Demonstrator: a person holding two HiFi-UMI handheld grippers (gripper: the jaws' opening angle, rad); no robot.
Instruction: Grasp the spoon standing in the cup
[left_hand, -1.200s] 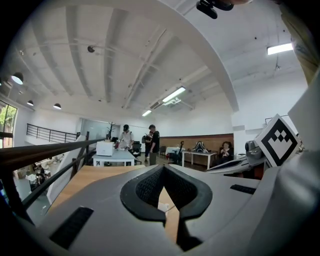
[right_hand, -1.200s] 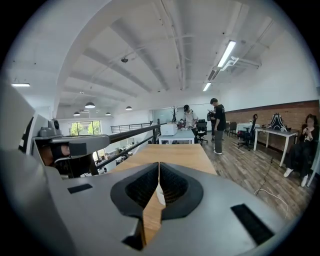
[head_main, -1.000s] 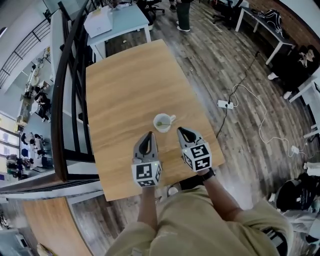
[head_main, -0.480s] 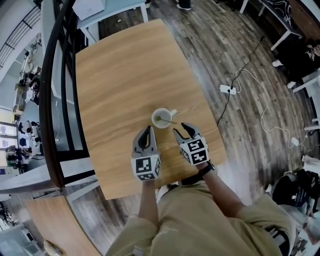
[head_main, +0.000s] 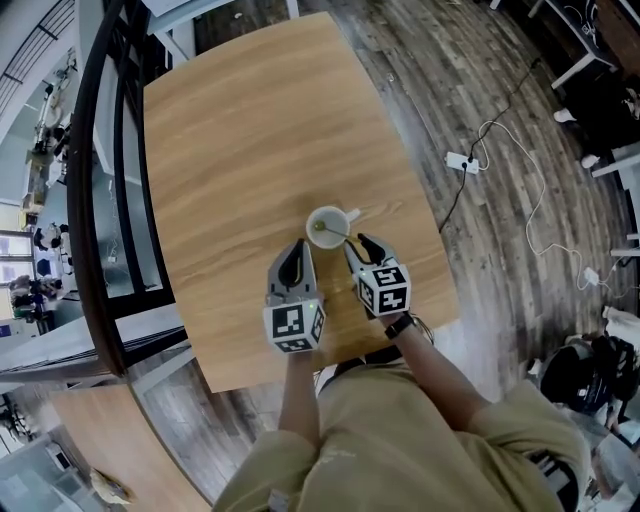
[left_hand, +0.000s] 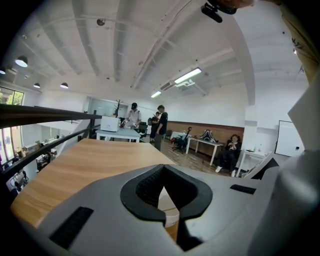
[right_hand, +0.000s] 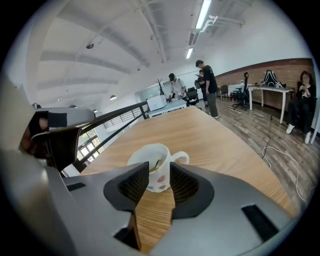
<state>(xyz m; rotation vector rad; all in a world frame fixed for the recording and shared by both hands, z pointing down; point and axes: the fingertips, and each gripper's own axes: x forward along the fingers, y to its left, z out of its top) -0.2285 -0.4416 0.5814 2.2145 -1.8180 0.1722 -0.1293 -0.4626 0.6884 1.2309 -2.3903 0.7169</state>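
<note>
Spoon (right_hand: 157, 164): stands tilted inside the cup (right_hand: 159, 180), its handle leaning over the rim on the side facing the right gripper (head_main: 360, 245); neither gripper touches it. Cup: white mug with small coloured heart marks on its wall and a loop handle turned to the right gripper's right. It stands upright on the table, just ahead of that gripper's fingertips and in line with the gap between them, clear of both pads. Right gripper: jaws wide apart, only bare tabletop between the pads, nothing held; marker cube at its rear. Left gripper (head_main: 294, 262): just to the left of the right gripper and about level with it. Its jaws are closed together on nothing and its tip is aimed past the cup's left side, with the cup a little ahead and apart. Table (head_main: 240, 150): light wood-grain top, running on well ahead of both grippers. Black railing (head_main: 100, 200): along the table's edge, well to the left of the left gripper. Floor (head_main: 480, 90): dark wood planks to the right of the right gripper, with a white power strip (head_main: 460, 160) and its trailing cable well off to that side. Beyond the table's far end, far ahead of the right gripper: people (right_hand: 206, 87) standing by a pale table.
</note>
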